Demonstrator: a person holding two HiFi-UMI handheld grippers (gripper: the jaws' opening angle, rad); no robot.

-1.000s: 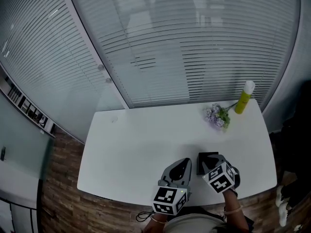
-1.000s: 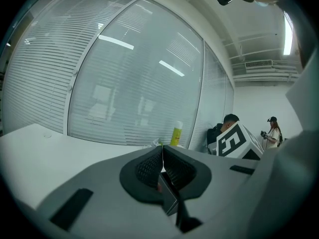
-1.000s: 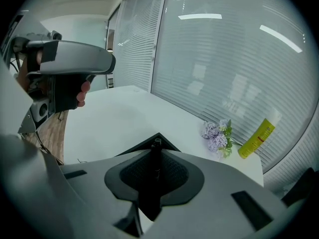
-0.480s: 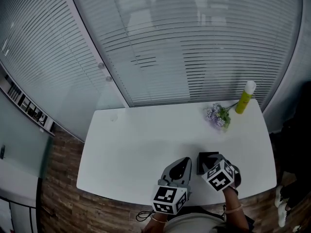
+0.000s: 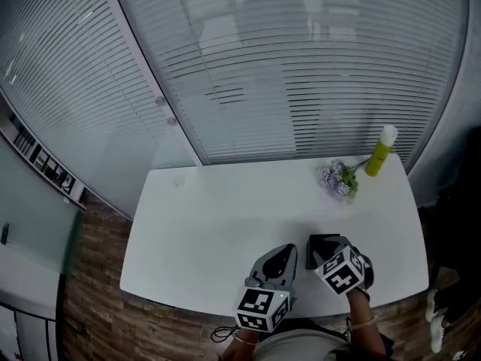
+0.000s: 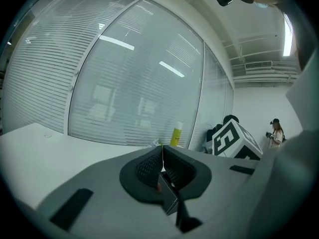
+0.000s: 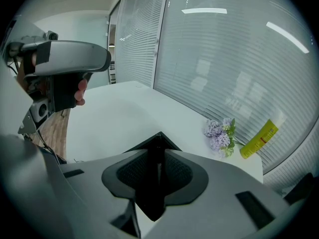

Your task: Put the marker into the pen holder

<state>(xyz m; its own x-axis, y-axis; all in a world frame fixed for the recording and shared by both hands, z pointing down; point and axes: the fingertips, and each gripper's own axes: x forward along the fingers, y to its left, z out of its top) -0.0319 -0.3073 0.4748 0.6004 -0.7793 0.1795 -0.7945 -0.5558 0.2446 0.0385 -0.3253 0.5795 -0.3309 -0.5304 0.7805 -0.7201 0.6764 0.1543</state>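
Observation:
The black pen holder (image 5: 319,248) stands near the table's front edge, right of centre. My right gripper (image 5: 329,254) hangs directly over it, shut on a thin dark marker (image 7: 156,174) that runs upright between the pads. In the right gripper view the holder's black corner (image 7: 145,145) shows just beyond the jaw tips. My left gripper (image 5: 285,252) rests to the left of the holder, shut with nothing between its pads (image 6: 149,167). The marker's lower end is hidden by the jaws.
A sprig of purple flowers (image 5: 336,179) and a yellow bottle (image 5: 379,153) lie at the table's back right, by the blinds. The white table (image 5: 218,216) stretches left and back. A person (image 6: 275,133) stands far off in the room.
The right gripper's marker cube has turned slightly over the holder. The left gripper has stayed where it was.

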